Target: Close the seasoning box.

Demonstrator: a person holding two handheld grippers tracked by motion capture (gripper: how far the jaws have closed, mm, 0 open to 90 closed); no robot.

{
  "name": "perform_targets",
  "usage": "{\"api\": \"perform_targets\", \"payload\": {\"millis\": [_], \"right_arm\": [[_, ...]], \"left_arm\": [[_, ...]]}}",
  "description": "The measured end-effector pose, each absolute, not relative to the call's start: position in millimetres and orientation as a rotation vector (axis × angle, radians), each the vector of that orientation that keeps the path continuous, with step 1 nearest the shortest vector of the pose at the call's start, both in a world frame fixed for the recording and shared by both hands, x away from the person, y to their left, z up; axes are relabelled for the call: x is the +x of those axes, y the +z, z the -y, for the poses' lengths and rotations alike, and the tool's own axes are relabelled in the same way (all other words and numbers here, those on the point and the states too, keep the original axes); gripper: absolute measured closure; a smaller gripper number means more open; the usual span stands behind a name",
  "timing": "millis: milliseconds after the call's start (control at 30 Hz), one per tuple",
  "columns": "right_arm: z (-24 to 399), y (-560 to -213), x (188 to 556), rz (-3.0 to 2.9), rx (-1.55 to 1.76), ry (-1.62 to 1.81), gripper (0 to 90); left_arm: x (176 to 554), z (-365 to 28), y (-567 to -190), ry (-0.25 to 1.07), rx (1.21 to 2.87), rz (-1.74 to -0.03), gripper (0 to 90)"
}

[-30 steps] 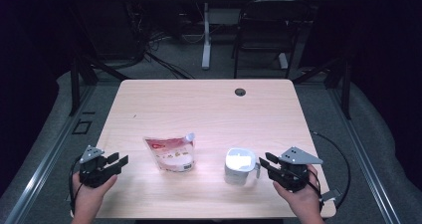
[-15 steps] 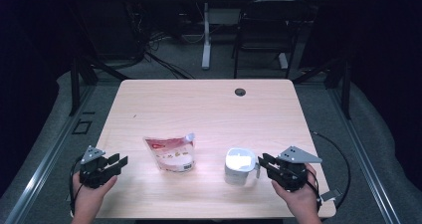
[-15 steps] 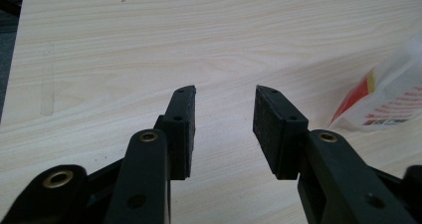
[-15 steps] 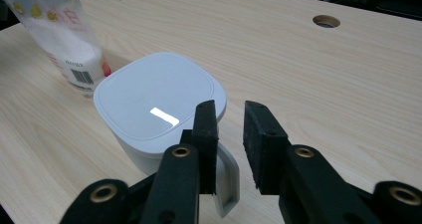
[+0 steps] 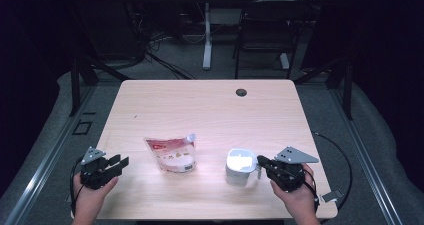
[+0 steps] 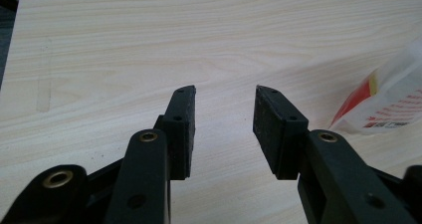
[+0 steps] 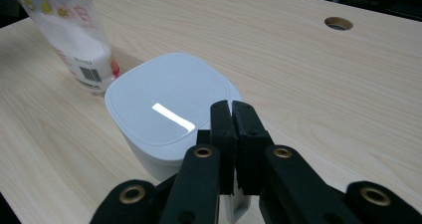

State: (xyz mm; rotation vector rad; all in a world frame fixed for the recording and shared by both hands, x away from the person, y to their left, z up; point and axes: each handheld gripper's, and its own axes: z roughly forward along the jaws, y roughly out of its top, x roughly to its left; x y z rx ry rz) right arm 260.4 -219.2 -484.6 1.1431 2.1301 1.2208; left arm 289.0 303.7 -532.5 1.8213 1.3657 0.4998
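Pouch (image 5: 171, 155) flat, spout toward far right; white container (image 5: 241, 166) upright.

This looks like a lab or recording room, not a home. A bare wooden desk (image 5: 210, 110) with a cable hole (image 5: 241, 92) stands on grey carpet (image 5: 350, 135), ringed by dark curtains, black stand legs (image 5: 82, 77) and loose cables (image 5: 160, 55); a second desk (image 5: 207, 30) and a chair (image 5: 262, 35) stand behind.
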Motion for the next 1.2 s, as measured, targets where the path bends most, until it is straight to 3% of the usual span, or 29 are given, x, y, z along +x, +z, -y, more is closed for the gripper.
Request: {"api": "perform_targets", "payload": {"millis": [1200], "right_arm": [[215.8,-488.2,265.0,-2.153,1.155,1.239,90.0]], "left_arm": [[290.7,-306.3,-535.7,0.499,1.830,-1.373,60.1]]}}
